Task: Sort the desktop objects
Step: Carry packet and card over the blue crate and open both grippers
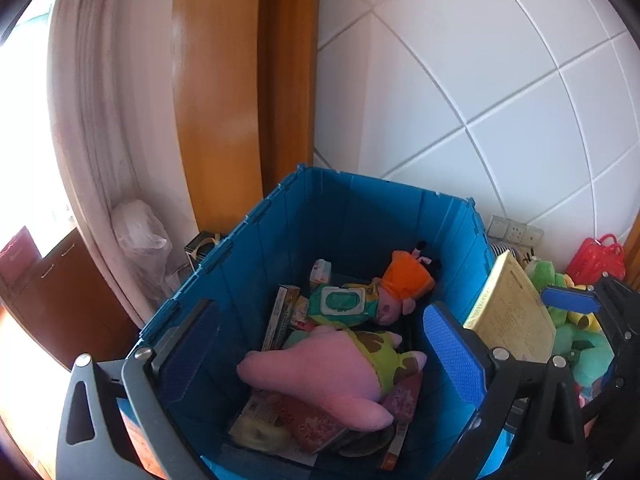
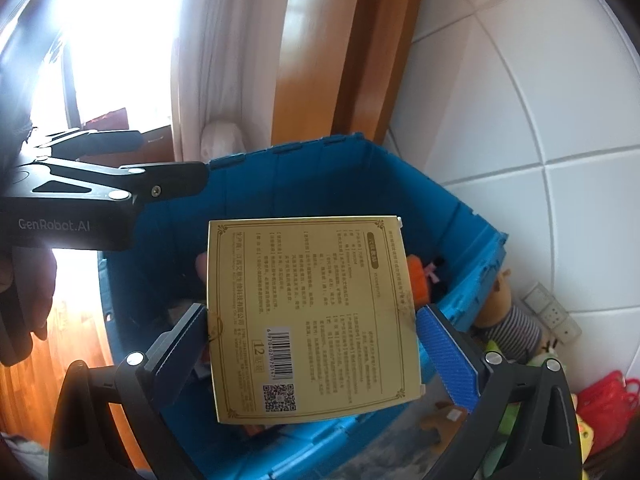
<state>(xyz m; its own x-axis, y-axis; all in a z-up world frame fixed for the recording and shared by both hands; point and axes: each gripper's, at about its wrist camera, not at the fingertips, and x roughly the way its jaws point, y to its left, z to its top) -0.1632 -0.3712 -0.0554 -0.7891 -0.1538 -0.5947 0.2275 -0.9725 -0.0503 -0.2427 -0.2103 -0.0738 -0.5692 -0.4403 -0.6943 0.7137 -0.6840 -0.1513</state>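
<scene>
The right gripper point(image 2: 312, 344) has its jaws clamped on a flat yellow box point(image 2: 312, 316), held over the open blue crate point(image 1: 280, 216). The left gripper point(image 1: 316, 344) hangs above the crate, jaws apart and empty. A pink plush toy point(image 1: 320, 376), a wipes pack point(image 1: 340, 300) and other boxes already lie inside. More soft toys point(image 1: 576, 336) remain heaped outside, so sorting looks partway done.

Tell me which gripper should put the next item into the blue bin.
Right. The right gripper already holds the yellow box between its fingers, above the blue bin. The left gripper hovers open and empty over the bin.
</scene>
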